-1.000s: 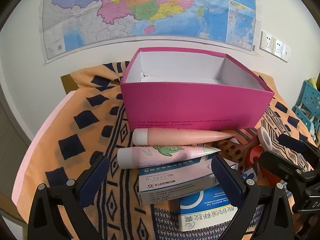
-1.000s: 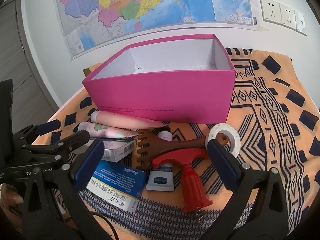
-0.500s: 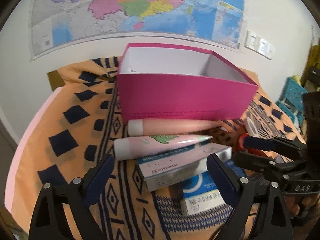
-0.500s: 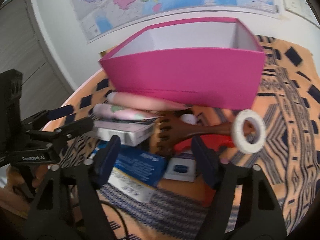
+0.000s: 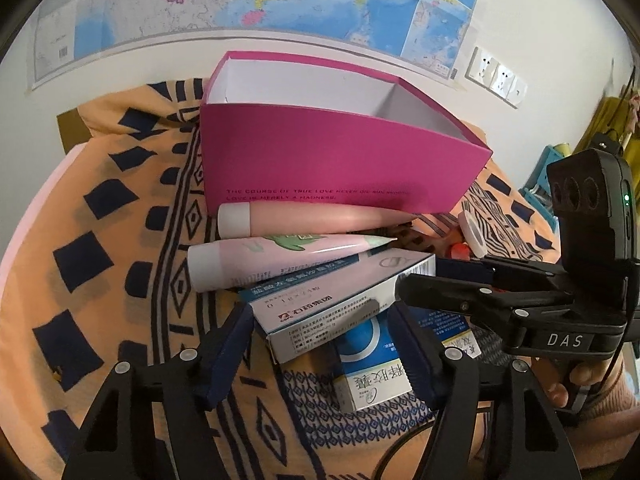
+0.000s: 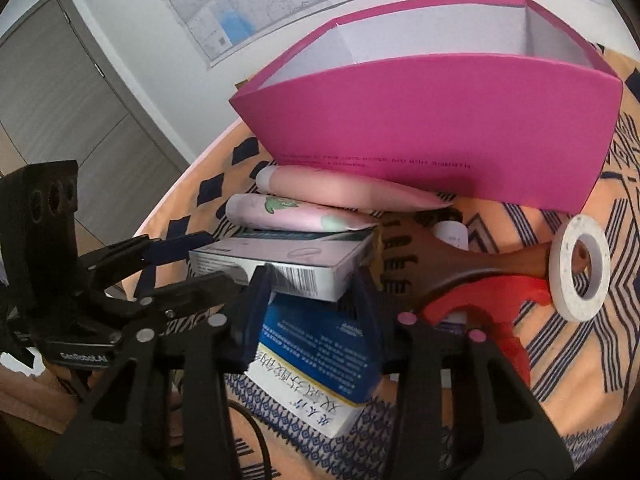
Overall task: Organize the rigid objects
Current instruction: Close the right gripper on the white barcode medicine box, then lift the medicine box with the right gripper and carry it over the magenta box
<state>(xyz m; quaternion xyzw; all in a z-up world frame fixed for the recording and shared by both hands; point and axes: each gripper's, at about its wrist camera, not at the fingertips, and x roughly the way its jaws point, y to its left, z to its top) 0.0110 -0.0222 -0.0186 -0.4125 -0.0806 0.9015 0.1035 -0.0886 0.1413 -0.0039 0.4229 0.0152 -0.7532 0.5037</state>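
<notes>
1. Pale medicine box point(image 6: 280, 266) – lay tilted on top of a blue-and-white box point(image 6: 320, 356), just in front of two pink tubes point(image 5: 280, 256) and the open magenta box point(image 5: 332, 160), all on the orange patterned cloth point(image 5: 100, 240).
2. Right gripper point(image 6: 306, 300) – jaws had just been closing; they bracketed the barcode end of the pale box, pads at or almost at its two sides. Whether they pressed it could not be told.
3. Left gripper point(image 5: 324, 352) – jaws had just been closing and stood partly spread around the near end of the same box and the blue-and-white box under it, with a visible gap on the right side.
4. Brown wooden comb-like tool point(image 6: 440, 256), red T-handled piece point(image 6: 480, 304) and white tape roll point(image 6: 580, 268) lay to the right of the boxes.
5. A map point(image 5: 280, 0) hung on the wall behind.
</notes>
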